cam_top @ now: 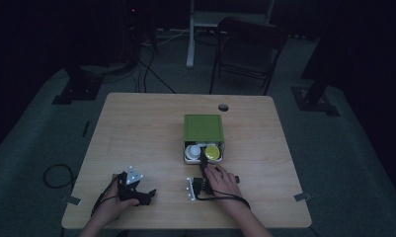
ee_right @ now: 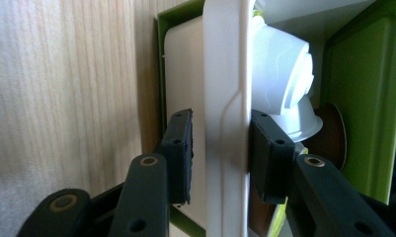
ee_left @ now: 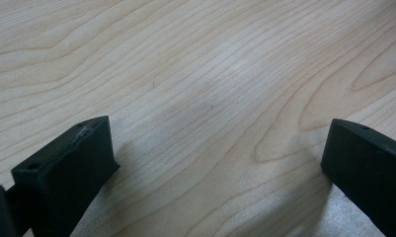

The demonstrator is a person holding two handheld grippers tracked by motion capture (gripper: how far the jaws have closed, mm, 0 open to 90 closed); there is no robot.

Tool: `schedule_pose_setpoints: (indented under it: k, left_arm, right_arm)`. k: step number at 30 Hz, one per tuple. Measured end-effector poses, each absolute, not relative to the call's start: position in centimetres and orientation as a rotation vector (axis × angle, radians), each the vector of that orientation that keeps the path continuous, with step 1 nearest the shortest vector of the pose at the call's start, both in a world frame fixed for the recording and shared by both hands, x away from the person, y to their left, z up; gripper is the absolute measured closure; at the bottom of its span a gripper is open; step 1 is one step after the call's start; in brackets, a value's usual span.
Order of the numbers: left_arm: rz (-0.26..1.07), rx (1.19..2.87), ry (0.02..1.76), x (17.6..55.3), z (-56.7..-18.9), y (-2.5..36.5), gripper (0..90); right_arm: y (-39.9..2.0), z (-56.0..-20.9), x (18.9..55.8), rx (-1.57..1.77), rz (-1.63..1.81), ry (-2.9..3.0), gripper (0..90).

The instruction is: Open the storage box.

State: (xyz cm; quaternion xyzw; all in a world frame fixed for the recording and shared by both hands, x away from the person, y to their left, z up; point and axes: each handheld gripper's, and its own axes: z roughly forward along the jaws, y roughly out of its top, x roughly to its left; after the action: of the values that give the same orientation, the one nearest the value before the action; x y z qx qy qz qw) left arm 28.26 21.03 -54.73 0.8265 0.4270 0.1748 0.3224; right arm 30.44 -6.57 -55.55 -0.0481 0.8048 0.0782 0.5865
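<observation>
Dim light hangs over a pale wooden surface (cam_top: 136, 128) with flowing grain, set on a dark carpeted floor; a folding chair (cam_top: 247, 49) stands beyond the far edge. At the near left, the left gripper (cam_top: 145, 196) rests low over bare wood, well apart from the work; in the left gripper view its matte black fingers (ee_left: 72, 168) stand wide apart with nothing but grain between them.

Toward the middle right sits a green box (cam_top: 203, 127), square-topped, smooth plastic, with a white drawer (cam_top: 185, 157) pulled out of its near side. Inside the drawer lie a white cup (cam_top: 192, 151), ribbed and conical, and a yellow-lidded pot (cam_top: 213, 152) beside it.

The right gripper (cam_top: 203, 170) lies just near of the drawer, pointing away from the person, so the drawer front is straight ahead of its fingers and this hand is by far the nearer one. In the right gripper view the drawer's front wall (ee_right: 226, 118), a thin glossy white panel with a moulded lip, runs lengthwise between the right gripper (ee_right: 220, 153) fingers: one pad (ee_right: 267, 153) touches its inner face, the other (ee_right: 181, 153) stands just off the outer face, so the grip looks nearly but not fully clamped. The wall's long axis crosses the line of pull, which suits sliding the drawer along the box's near–far line.
</observation>
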Motion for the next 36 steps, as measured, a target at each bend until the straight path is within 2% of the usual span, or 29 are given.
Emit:
schedule_pose_setpoints:
  k: [5, 9, 36]
  left_arm:
    - [0.459, 2.170, 1.121, 28.3, -54.7, 21.0, 0.2]
    - [0.458, 2.170, 1.121, 28.3, -54.7, 21.0, 0.1]
    - [0.459, 2.169, 1.121, 28.3, -54.7, 21.0, 0.2]
  right_arm:
    - [-6.5, -55.7, 30.5, -0.112, 0.171, 1.866, 65.7]
    - [-6.5, -55.6, 30.5, -0.135, 0.149, 1.850, 71.3]
    - [-6.8, -54.7, 28.9, -0.163, 0.161, 1.925, 72.1]
